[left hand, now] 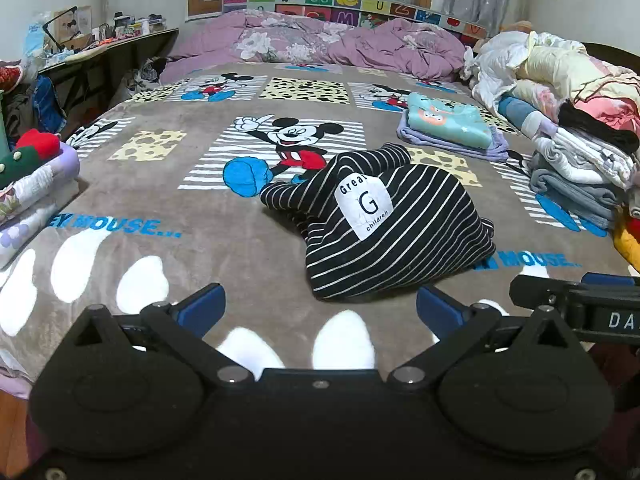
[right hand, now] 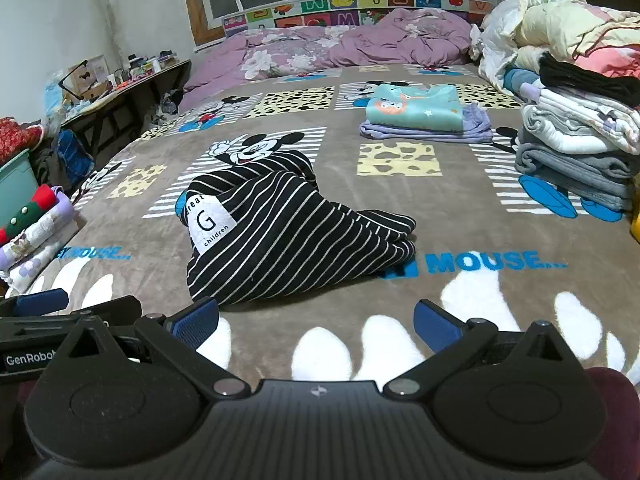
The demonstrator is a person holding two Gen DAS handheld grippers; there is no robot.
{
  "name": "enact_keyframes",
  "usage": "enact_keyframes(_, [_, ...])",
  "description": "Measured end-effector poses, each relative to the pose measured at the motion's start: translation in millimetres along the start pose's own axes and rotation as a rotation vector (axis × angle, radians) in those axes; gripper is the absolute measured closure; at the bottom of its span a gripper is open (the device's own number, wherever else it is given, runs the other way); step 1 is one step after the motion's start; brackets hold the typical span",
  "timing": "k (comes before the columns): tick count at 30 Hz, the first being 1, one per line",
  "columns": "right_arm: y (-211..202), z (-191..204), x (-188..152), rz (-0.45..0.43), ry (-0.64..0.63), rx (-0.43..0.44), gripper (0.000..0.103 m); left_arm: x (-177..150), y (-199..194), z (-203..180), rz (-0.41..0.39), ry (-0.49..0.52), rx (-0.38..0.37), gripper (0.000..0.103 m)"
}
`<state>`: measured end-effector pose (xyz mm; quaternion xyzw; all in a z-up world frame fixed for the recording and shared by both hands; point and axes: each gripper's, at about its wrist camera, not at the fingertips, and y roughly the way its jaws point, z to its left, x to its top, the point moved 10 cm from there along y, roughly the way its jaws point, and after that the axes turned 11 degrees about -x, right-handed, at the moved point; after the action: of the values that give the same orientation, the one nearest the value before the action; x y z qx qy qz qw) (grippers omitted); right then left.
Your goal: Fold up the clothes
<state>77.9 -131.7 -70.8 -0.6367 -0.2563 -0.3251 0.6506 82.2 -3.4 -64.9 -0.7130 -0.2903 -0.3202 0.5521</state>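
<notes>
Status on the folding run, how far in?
Done: a folded teal top on purple garment and folded stacks at the bed's right edge. In hand: nothing; left claw and right claw are both open, empty. Left: the black striped garment, crumpled mid-blanket.

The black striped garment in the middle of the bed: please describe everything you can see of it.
The black garment with thin white stripes looks like soft knit fabric. It lies crumpled in a loose heap, not yet folded, on the brown plush cartoon-mouse blanket, partly covering the printed mouse. A white patch on it reads "Great G children". One part stretches away toward the far side; the near hem rests flat. Nothing grips it: the open left claw and open right claw hover just before it.
</notes>
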Motion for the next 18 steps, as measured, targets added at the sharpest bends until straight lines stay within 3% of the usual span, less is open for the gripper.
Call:
enact_keyframes(10, [-2,-3,3,-0.021,0.033,0.034,0.0,-1,3,2,-0.001,-0.019,-0.001,0.0])
enact_keyframes(18, [2,0,10,-0.047,0.048,0.107,0.0,4,10,7,-0.003,-0.067,-0.062,0.0])
